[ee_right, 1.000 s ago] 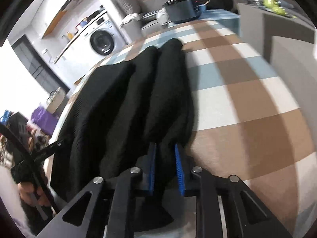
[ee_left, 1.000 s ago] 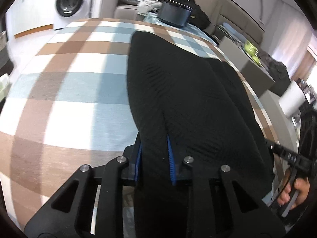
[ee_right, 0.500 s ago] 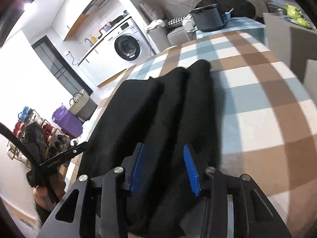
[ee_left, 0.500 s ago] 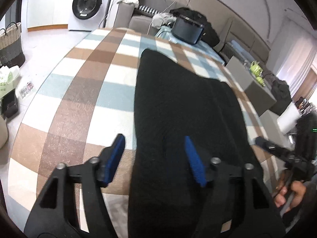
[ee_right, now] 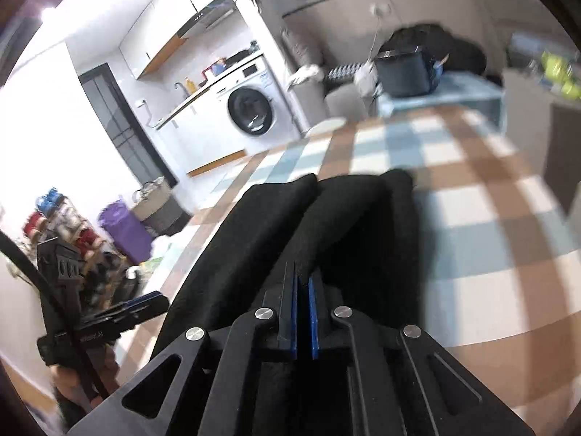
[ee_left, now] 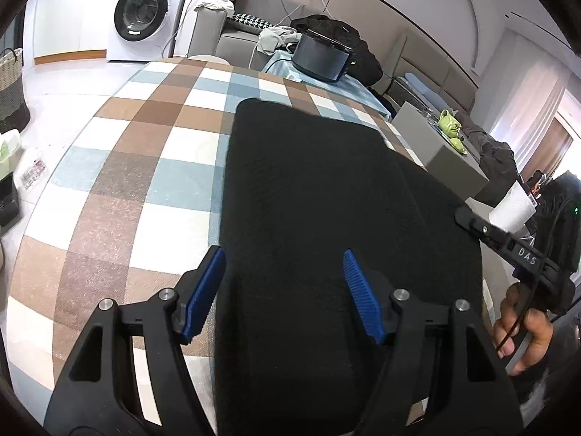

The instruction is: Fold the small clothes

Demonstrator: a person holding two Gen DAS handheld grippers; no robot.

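Note:
A black knit garment [ee_left: 319,196] lies lengthwise on the checked tablecloth [ee_left: 145,167], folded into long panels. My left gripper [ee_left: 285,265] is open and wide, raised above the garment's near end, holding nothing. In the right wrist view the garment [ee_right: 326,218] shows raised folds. My right gripper [ee_right: 302,283] has its blue pads nearly together at the garment's near edge, pinching a fold of the cloth. The right gripper also shows at the left view's right edge [ee_left: 508,243], and the left gripper at the right view's left edge [ee_right: 120,312].
A dark container [ee_left: 321,56] stands on a blue table past the far end. A grey box with green teapots [ee_left: 450,127] sits to the right. A washing machine [ee_left: 141,11], a woven basket [ee_left: 11,83] and a purple bin [ee_right: 125,229] stand on the floor.
My left gripper let go of the garment, opened wide and lifted back. My right gripper opened half a second ago and has now closed again on a fold, with the view tilting.

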